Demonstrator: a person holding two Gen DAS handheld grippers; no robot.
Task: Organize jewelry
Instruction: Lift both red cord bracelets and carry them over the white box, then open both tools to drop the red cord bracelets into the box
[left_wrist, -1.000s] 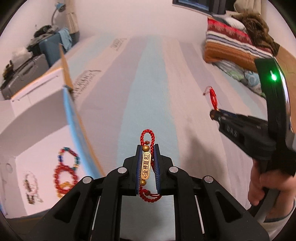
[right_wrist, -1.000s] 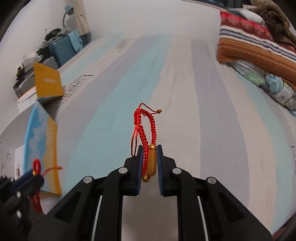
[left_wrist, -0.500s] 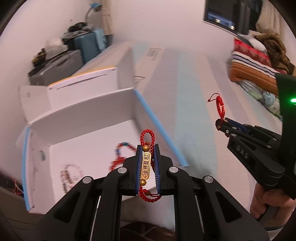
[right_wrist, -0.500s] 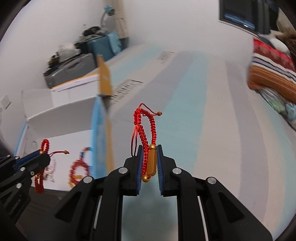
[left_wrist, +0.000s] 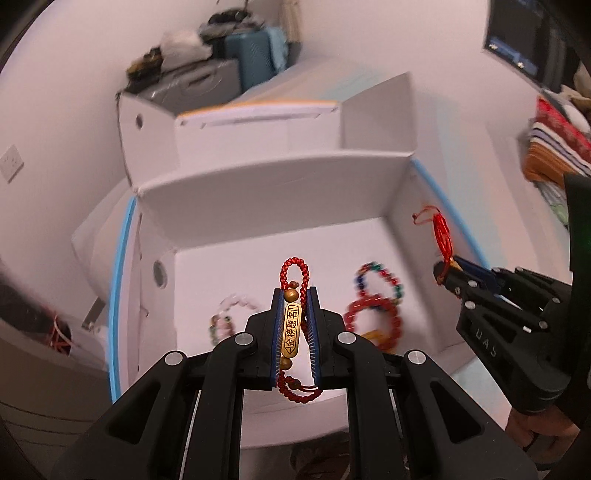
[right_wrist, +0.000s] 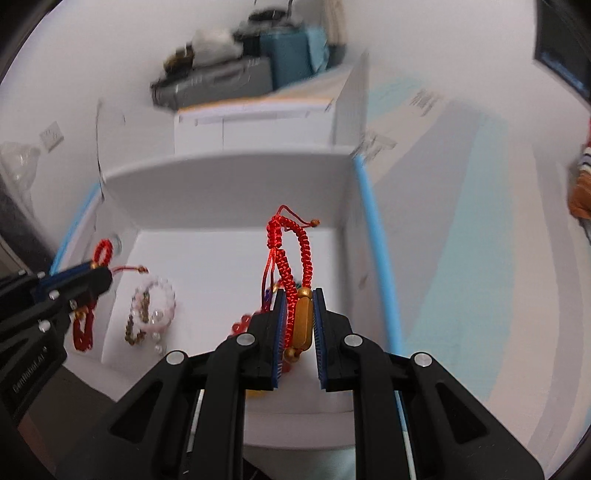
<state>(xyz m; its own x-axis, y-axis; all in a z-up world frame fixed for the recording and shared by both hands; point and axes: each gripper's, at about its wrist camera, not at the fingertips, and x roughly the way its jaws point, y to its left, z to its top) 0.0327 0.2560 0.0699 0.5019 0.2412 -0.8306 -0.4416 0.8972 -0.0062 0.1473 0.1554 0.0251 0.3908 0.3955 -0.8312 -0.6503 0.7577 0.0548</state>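
Two grippers hold red bracelets above an open white box.
Left gripper clamps a beaded bracelet; right gripper clamps a braided bracelet.

Three bracelets lie in the box; suitcases behind it, bedding seemingly far right.

So the bed has a striped pastel sheet, and an open white cardboard box sits right on it, folded blankets further off.
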